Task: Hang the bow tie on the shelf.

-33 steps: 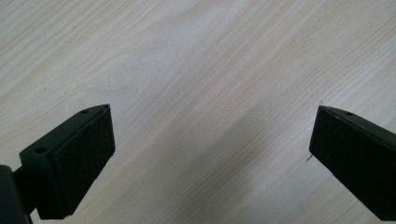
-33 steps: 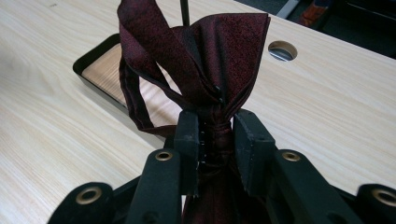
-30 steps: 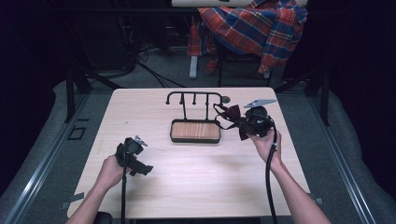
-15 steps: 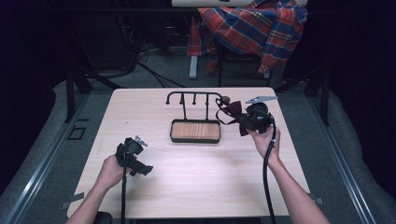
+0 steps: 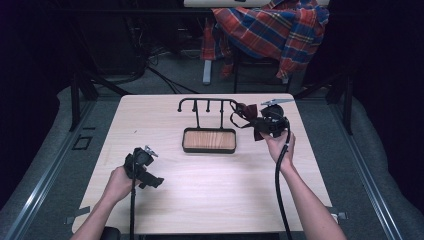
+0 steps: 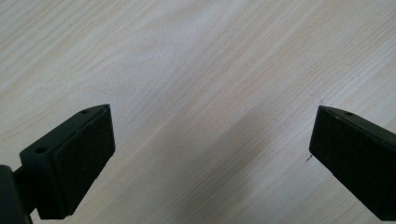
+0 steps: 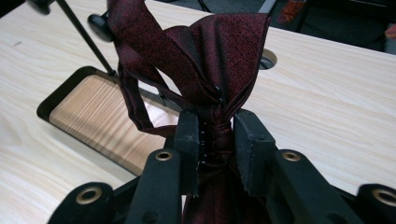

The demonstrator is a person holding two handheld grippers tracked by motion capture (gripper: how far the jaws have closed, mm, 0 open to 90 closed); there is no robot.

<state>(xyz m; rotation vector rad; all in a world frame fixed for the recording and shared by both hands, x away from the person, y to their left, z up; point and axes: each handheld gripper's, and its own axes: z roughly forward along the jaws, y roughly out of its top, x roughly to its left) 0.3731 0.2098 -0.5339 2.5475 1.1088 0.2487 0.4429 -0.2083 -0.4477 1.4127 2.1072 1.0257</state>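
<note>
Centrally, the right claw [image 7: 212,140] was clamped on the knot of a dark red bow tie [image 7: 205,51], held just beside the right end of the black hook rack [image 5: 207,104] above its wooden tray [image 5: 209,141]. At lower left, the left claw [image 6: 210,154] gaped wide and empty over the table [image 5: 225,185].

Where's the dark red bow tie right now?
The bow tie is pinched at its knot in the right gripper, held above the table's far right part, beside the right end of the black hook rack.
</note>
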